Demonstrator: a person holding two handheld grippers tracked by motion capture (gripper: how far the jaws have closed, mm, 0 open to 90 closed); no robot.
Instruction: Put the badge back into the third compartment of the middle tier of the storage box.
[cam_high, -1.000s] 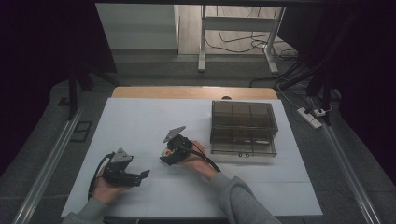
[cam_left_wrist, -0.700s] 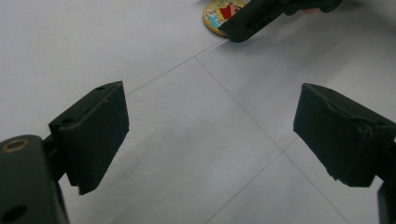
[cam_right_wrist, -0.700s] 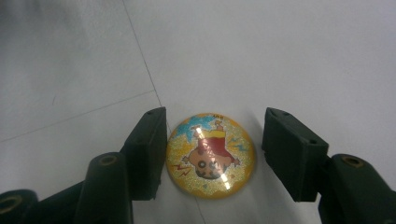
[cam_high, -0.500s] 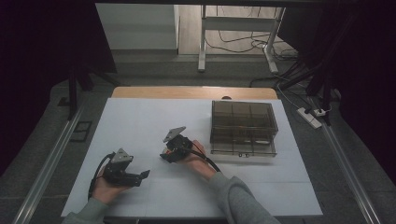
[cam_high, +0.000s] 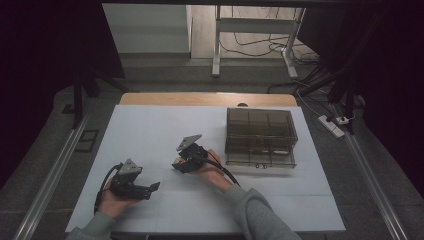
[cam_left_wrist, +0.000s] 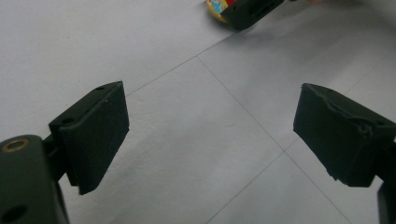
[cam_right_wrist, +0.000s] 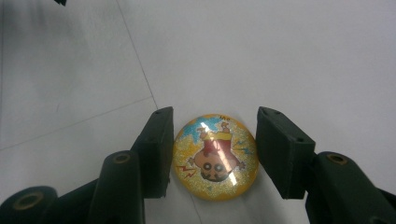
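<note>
The right gripper (cam_right_wrist: 215, 156) is closing its two black jaws on a round domed badge (cam_right_wrist: 215, 156) with a glittery yellow rim and a cartoon figure, and the badge is sitting low in the centre of the right gripper view, flat on the white table (cam_right_wrist: 280, 56). Both pads appear to be pressing the badge's rim at opposite sides, so the jaws have just been closing and the badge is lying between them. In the high view the right gripper (cam_high: 181, 163) is resting left of centre, and a clear compartment box (cam_high: 260, 136) is standing to the right of it, apart. To do this step well, the operator is keeping the pads level and low on the rim, because the domed top is likely to let the pads slide upward. Squeezing evenly is advisable before any lift, since the badge is thin and probably slippery. The left gripper (cam_left_wrist: 210, 140) is holding its jaws wide with nothing between them above bare table, and it is sitting at the lower left of the high view (cam_high: 145, 189), well clear of the badge.
</note>
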